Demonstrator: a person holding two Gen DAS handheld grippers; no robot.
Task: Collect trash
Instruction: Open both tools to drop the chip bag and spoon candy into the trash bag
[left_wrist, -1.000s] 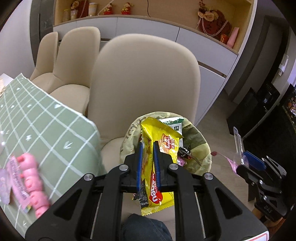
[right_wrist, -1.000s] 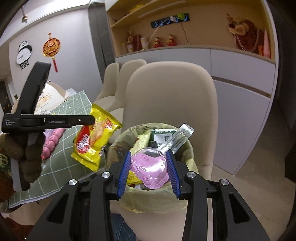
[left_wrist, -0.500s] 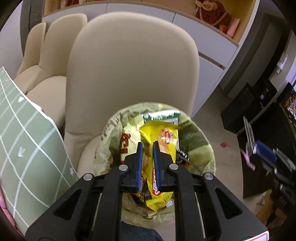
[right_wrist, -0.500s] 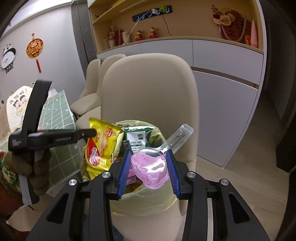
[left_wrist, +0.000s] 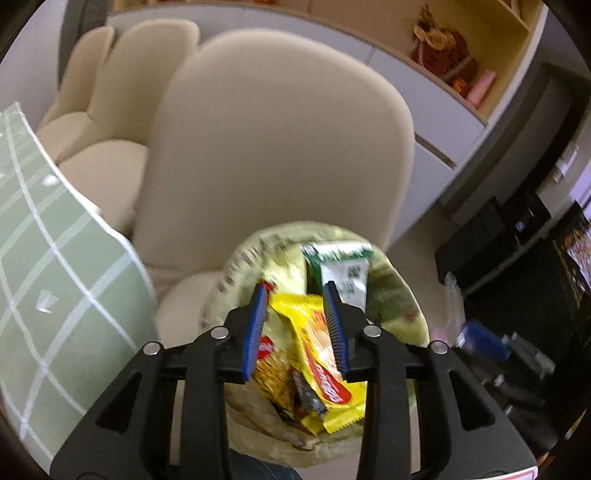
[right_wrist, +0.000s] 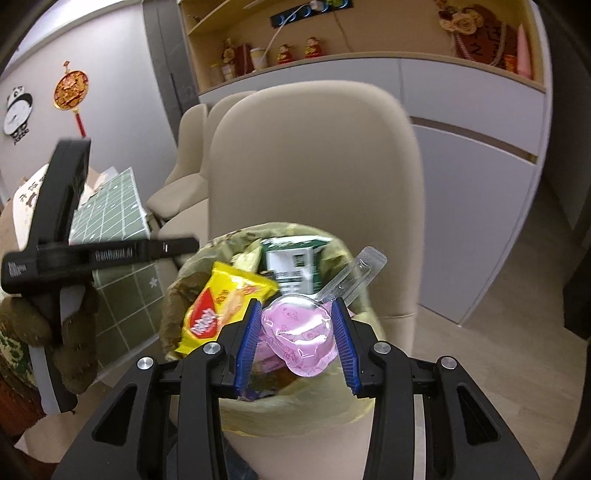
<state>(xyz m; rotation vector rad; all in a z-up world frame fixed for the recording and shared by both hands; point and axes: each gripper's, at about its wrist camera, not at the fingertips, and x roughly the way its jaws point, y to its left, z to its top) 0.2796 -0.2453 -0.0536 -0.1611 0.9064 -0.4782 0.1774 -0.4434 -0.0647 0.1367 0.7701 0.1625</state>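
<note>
A bin with a yellow-green liner (left_wrist: 402, 295) stands in front of a beige chair. My left gripper (left_wrist: 294, 291) hangs over it with its jaws opening. The yellow snack wrapper (left_wrist: 317, 354) lies loose between the blue pads, sagging into the bin beside a green and white carton (left_wrist: 343, 266). From the right wrist view, the wrapper (right_wrist: 221, 306) rests on the bin rim (right_wrist: 173, 306). My right gripper (right_wrist: 296, 306) is shut on a pink jelly cup (right_wrist: 299, 332) with a clear wrapped spoon (right_wrist: 354, 273), just above the bin.
The beige chair (left_wrist: 277, 147) rises right behind the bin, with more chairs to its left. A table with a green checked cloth (left_wrist: 55, 277) is at the left. A gloved hand (right_wrist: 70, 332) holds the left gripper. Cabinets and shelves line the back wall.
Both grippers came down closer over the bin. The left jaws, earlier shut on the yellow wrapper, have parted and the wrapper has slumped into the bin. The right grip is unchanged.
</note>
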